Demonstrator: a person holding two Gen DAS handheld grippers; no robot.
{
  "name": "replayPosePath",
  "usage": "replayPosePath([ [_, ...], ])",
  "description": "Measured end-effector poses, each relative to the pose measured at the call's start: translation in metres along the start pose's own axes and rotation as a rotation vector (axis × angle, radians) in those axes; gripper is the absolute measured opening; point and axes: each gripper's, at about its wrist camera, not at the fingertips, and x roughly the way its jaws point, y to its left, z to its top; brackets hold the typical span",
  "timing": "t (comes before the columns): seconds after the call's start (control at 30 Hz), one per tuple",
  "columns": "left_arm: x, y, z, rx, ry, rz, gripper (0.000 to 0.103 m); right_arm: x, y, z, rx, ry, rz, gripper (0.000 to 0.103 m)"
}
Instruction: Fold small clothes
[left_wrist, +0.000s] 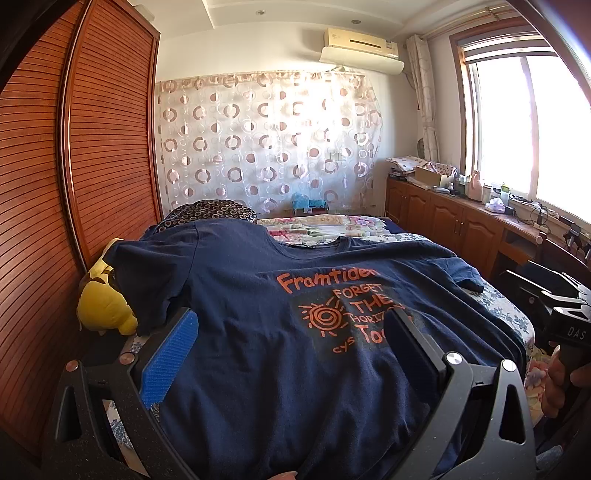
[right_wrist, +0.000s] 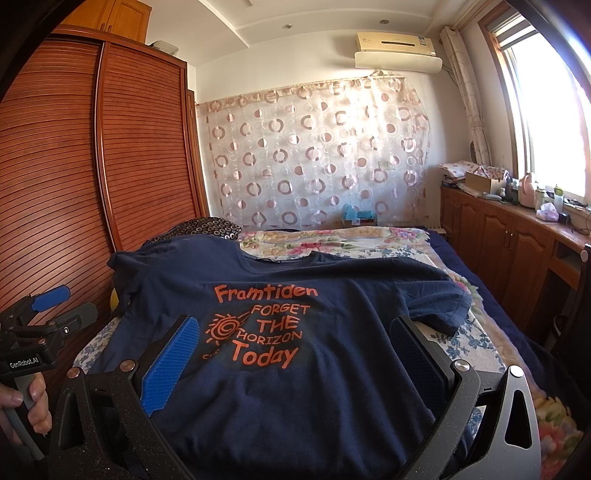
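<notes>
A navy T-shirt with orange print lies spread face up on the bed, collar toward the far wall; it also shows in the right wrist view. My left gripper is open above the shirt's lower half, blue-padded fingers wide apart and empty. My right gripper is open above the shirt's hem area, fingers wide apart and empty. The left gripper shows at the left edge of the right wrist view, and the right gripper at the right edge of the left wrist view.
A floral bedspread covers the bed. A yellow plush toy sits at the bed's left edge by the slatted wooden wardrobe. A dark patterned pillow lies at the head. A cluttered wooden cabinet runs under the window on the right.
</notes>
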Motion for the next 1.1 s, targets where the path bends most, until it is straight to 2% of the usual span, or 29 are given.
replayPosePath([
  [1.1,-0.0040,-0.0008,0.0022,0.004,-0.007,0.002,0.101,-0.0004,0.0041,-0.0026,-0.003,0.000,0.001,0.103],
])
